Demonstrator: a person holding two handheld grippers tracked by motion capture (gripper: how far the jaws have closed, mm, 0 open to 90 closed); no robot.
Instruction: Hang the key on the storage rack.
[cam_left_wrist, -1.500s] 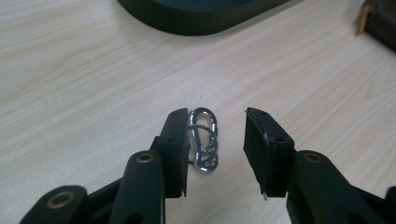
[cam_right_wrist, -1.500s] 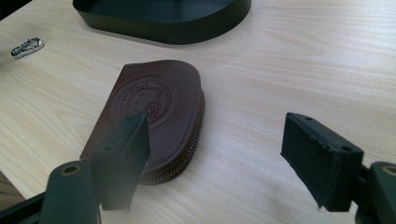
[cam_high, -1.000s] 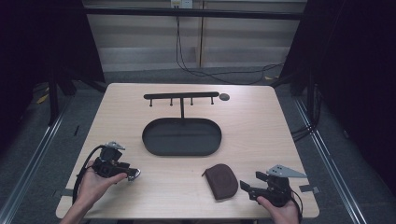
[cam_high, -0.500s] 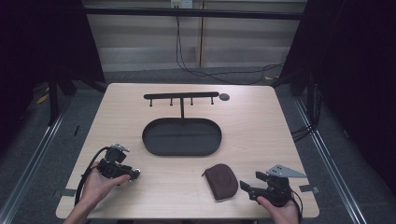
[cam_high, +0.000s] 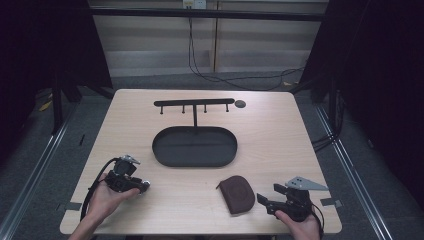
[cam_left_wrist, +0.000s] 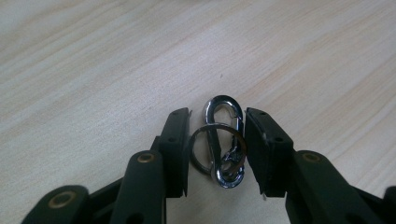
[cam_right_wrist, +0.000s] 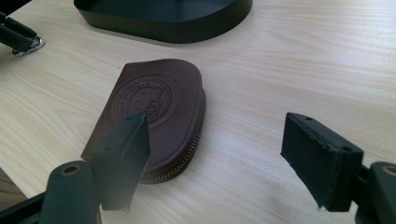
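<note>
Pale wooden table (cam_high: 280, 135) amid dark curtains (cam_high: 45, 45), grey floor (cam_high: 30, 145).

High view: overhead, facing forward-down, far. Gripper views: close, low over table (cam_high: 280, 130). Right's shares pouch (cam_right_wrist: 154, 112), tray (cam_right_wrist: 163, 18) with high.

Table (cam_high: 280, 135): light wood, rectangular. A black oval tray (cam_high: 194, 164) sits at its centre and serves as the reference point here.

Rack (cam_high: 194, 102): a black bar on a single post rising from the far rim of the tray, with four short pegs hanging beneath it.

Disc (cam_high: 240, 104): small, dark and round, lying on the wood beyond the tray, just off the right end of the bar.

Tape (cam_high: 330, 202): a grey strip on the table edge, nearer than the tray and to its right.

Cables (cam_high: 235, 80): dark, trailing on the floor well beyond the tray.
</note>
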